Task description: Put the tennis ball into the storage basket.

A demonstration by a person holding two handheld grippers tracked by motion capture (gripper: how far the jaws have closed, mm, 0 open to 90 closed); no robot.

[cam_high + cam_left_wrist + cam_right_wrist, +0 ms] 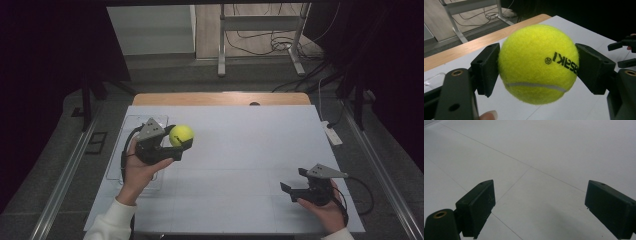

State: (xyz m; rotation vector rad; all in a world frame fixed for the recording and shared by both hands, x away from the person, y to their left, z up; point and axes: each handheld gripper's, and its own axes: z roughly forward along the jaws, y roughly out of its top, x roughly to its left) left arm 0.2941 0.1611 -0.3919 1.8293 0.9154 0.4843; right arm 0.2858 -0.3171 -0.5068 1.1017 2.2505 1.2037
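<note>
i have the left tongs (176,145) clamped on the ball (181,135), one pad on each side at its widest part so it cannot roll out, and i carry it off the worktop (240,150), just beside the clear tray (116,165) at the left edge. my right tongs (295,181) rest low near the right front corner with jaws apart and nothing between them, kept well away, i judge, so the left hand can move freely.
</note>
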